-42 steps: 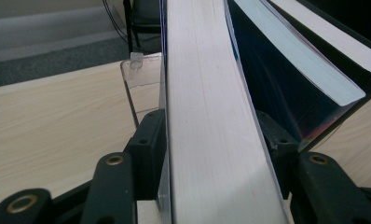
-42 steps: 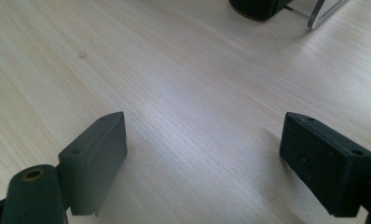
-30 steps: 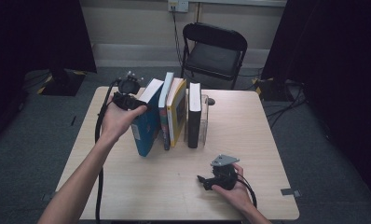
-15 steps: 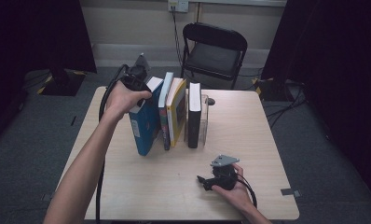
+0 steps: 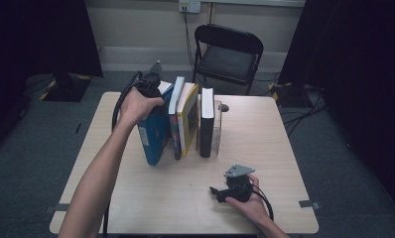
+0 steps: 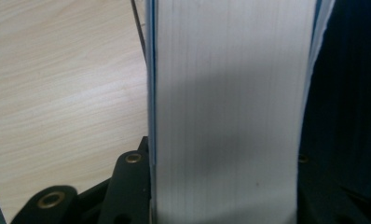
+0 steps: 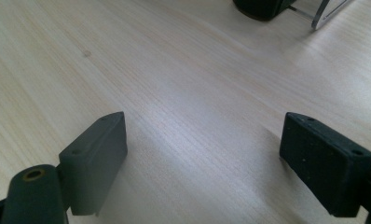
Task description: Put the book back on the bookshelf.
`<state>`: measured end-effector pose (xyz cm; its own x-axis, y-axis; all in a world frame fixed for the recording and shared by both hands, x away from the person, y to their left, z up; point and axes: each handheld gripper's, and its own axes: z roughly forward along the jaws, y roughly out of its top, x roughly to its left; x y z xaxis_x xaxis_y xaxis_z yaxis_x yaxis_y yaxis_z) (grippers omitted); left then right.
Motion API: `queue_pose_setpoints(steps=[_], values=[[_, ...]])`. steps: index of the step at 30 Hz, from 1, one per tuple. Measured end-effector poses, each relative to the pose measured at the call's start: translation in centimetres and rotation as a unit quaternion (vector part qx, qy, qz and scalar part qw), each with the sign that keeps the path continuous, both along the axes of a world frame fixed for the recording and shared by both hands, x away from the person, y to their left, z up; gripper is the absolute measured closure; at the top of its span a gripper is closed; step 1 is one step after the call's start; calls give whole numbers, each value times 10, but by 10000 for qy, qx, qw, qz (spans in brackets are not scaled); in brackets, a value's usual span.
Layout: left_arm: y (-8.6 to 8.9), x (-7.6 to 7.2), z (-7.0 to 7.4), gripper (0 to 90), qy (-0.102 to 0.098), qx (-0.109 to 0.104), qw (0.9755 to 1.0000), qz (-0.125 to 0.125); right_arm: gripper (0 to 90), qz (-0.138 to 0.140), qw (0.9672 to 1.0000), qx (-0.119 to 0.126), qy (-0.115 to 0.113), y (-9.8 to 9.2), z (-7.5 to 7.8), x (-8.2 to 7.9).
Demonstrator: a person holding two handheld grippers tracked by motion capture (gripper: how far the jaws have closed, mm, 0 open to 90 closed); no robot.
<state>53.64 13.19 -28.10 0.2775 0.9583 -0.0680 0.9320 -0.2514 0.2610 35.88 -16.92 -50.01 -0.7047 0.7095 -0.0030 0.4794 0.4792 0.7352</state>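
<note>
Presently catalogued:

Table (image 5: 285, 148): light wood, square top; books standing in a row across the middle.
Blue book (image 5: 153, 134): leftmost of the row, upright on its lower edge, top tilted toward the left; touching the next book along its lower part.
Blue book, close up (image 6: 230, 112): white page block between the two black jaws in the left gripper view, blue cover edges on both sides, table wood showing at left.
Left gripper (image 5: 148, 82): at the book's top far corner, held in the left hand (image 5: 136, 104); jaws just now closing, page block between them, covers against both jaws at the base; clamped on the blue book.
Other books: narrow one (image 5: 175, 116), yellow one (image 5: 189, 119), black one (image 5: 207, 124), all upright, side by side to the right of the blue book.
Clear bookend (image 5: 217, 126): just beside the black book, on its right.
Right gripper (image 5: 220, 193): resting near the table's front edge, well apart from the books, in the right hand (image 5: 250, 203); grey plate on top.
Right gripper, close up (image 7: 202, 154): jaws wide apart, nothing between them but bare table.
Chair (image 5: 228, 52): black, folding, beyond the far edge.
</note>
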Motion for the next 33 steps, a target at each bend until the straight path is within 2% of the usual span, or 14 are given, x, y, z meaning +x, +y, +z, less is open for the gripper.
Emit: queue_pose_setpoints(steps=[10,15,17,22,27,30,33], values=[[-2,2,2,615,25,-27,9995,328,146,11,10000,2,2,0,0,0],[2,6,3,615,11,-194,9988,445,146,20,10000,-5,9,0,0,0],[3,7,4,615,6,-249,9985,486,146,20,10000,-4,10,0,0,0],[2,14,7,615,-74,-233,9983,528,146,20,10000,-6,10,0,0,0],[5,22,5,615,-67,-324,9967,736,146,20,10000,-5,10,0,0,0],[6,25,4,615,-40,-343,9962,794,146,21,10000,-5,10,0,0,0],[8,27,3,614,-21,-338,9967,736,146,21,10000,-4,10,0,0,0]])
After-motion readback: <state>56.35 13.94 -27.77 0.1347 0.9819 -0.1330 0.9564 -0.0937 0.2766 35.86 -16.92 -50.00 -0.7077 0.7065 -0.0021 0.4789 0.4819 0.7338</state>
